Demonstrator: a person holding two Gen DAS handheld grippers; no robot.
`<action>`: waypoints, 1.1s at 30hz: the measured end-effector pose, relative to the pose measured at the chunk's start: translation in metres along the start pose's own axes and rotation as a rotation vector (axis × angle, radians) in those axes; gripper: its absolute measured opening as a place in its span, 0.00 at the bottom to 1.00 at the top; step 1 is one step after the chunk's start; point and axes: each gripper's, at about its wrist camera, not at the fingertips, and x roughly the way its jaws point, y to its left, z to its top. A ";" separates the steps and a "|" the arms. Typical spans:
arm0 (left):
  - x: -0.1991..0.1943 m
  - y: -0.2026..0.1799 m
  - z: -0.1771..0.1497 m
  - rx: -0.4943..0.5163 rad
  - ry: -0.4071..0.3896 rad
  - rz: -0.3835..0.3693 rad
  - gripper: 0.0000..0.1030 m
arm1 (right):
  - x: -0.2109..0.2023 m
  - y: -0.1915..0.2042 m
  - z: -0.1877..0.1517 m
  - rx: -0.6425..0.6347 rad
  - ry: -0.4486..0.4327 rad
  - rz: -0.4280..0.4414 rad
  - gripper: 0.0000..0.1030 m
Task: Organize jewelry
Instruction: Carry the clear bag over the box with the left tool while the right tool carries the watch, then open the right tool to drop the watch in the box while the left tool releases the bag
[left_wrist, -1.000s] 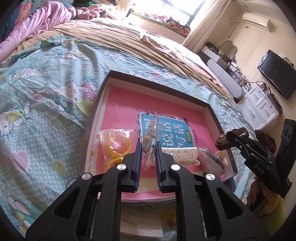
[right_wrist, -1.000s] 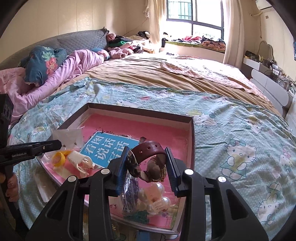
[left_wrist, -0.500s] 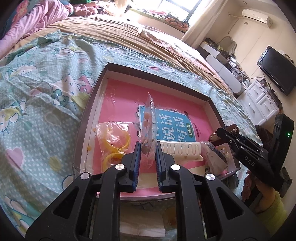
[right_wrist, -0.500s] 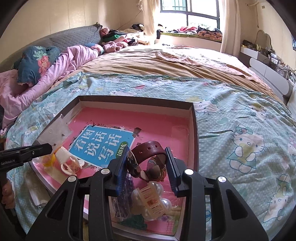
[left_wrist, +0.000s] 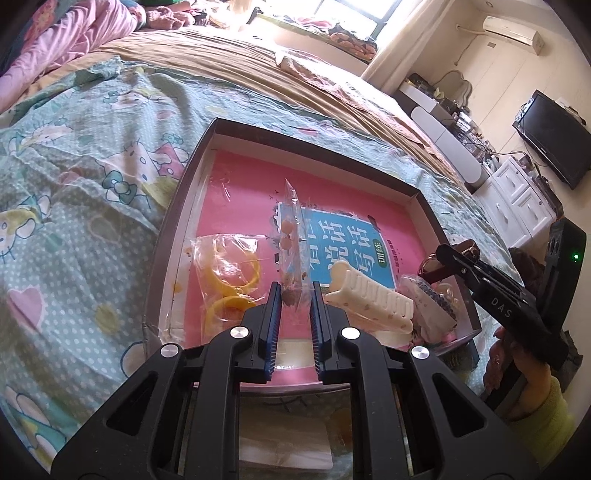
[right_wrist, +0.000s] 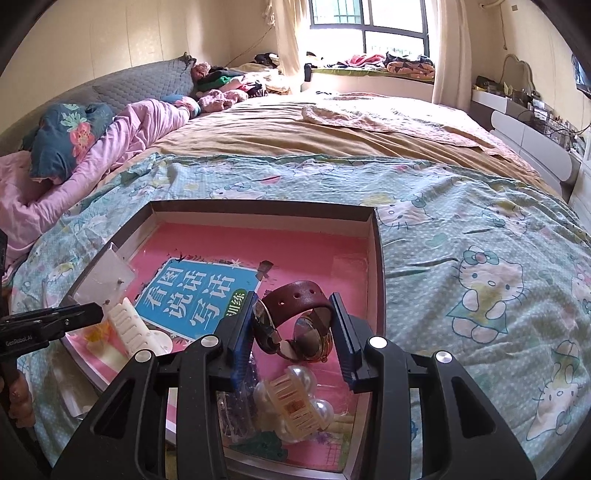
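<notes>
Turquoise cartoon-print bedding (left_wrist: 74, 206) lies under the brown-rimmed box (left_wrist: 177, 236) we work in, its floor covered by a pink and blue book (right_wrist: 207, 291). At the left of the box, in our left-wrist view, a clear bag of yellow rings (left_wrist: 229, 277) rests flat. Just right of it our left gripper (left_wrist: 295, 299) pinches the lower end of a small clear bag of earrings (left_wrist: 291, 236), jaws squeezed together on the plastic, the bag standing upright above the book. A cream hair comb (left_wrist: 373, 302) lies beside it. Further right, our right gripper (right_wrist: 295, 325) is clamped on a brown-strapped watch (right_wrist: 299, 317), jaws part-way apart around the strap loop, above a pearl hair claw (right_wrist: 291, 402) in the box's right corner.
</notes>
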 end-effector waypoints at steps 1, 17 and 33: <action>0.000 0.000 0.000 0.002 0.000 -0.001 0.07 | 0.002 0.000 0.000 0.003 0.005 -0.001 0.38; -0.001 -0.004 -0.002 0.016 0.003 0.001 0.07 | -0.002 0.002 -0.004 0.026 0.016 0.024 0.51; -0.007 -0.011 -0.004 0.035 -0.007 0.019 0.34 | -0.035 -0.007 -0.014 0.103 -0.026 0.041 0.82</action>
